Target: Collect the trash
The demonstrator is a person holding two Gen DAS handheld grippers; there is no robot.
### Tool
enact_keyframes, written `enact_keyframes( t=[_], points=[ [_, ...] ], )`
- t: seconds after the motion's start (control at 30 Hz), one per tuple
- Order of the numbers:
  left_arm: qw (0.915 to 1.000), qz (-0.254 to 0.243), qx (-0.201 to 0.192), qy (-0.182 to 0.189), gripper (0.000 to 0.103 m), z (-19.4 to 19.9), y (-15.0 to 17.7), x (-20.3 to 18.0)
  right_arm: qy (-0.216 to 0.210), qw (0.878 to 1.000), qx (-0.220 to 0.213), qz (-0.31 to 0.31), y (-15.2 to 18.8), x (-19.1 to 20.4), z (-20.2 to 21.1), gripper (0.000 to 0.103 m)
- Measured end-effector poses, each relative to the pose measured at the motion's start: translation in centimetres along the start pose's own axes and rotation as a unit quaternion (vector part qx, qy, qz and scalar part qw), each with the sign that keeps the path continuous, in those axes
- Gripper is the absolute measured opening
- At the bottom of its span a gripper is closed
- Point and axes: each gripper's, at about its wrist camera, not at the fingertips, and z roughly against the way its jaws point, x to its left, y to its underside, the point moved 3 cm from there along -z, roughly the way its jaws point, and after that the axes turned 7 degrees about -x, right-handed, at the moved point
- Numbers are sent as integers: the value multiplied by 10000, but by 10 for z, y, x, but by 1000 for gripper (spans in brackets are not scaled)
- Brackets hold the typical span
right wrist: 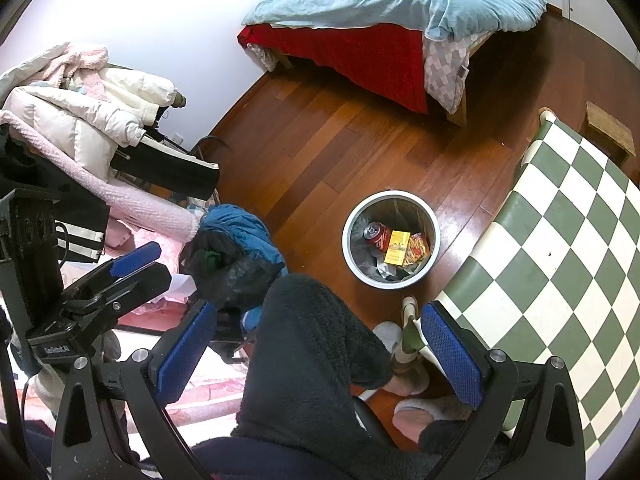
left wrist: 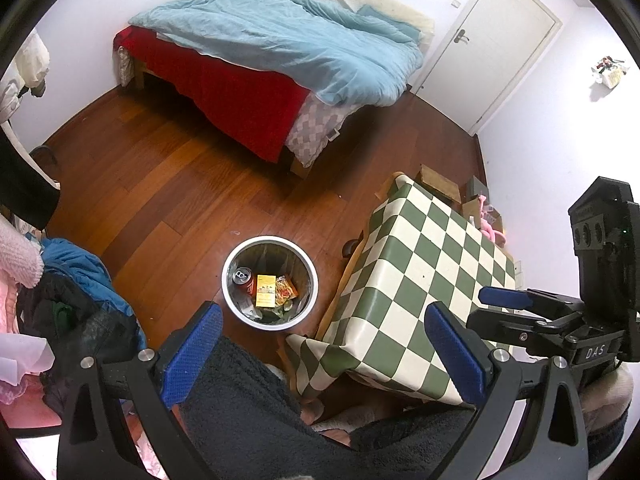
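A white round trash bin [left wrist: 228,288] stands on the wooden floor beside the table. Inside it lie a red soda can [left wrist: 244,279], a yellow box [left wrist: 265,290] and an orange snack wrapper [left wrist: 286,289]. The bin also shows in the right wrist view [right wrist: 349,248] with the can [right wrist: 378,235] and box [right wrist: 397,253]. My left gripper [left wrist: 324,344] is open and empty, held high, near the bin and table edge. My right gripper [right wrist: 320,344] is open and empty above the person's lap. The right gripper also shows at the right of the left wrist view [left wrist: 508,300].
A table with a green and white checked cloth [left wrist: 432,280] stands right of the bin. A bed with a blue duvet [left wrist: 280,40] is beyond. A pile of clothes [right wrist: 100,128] lies at the left. The person's dark fleece legs [right wrist: 312,360] and slippered feet [right wrist: 416,408] are below.
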Motion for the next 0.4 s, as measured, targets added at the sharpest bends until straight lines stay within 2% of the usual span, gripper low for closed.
enact_keyframes(
  t=[0.4],
  points=[
    [10000, 15, -86, 36, 103, 6, -3, 8, -10, 10000, 6, 40, 1, 0, -1, 103]
  ],
)
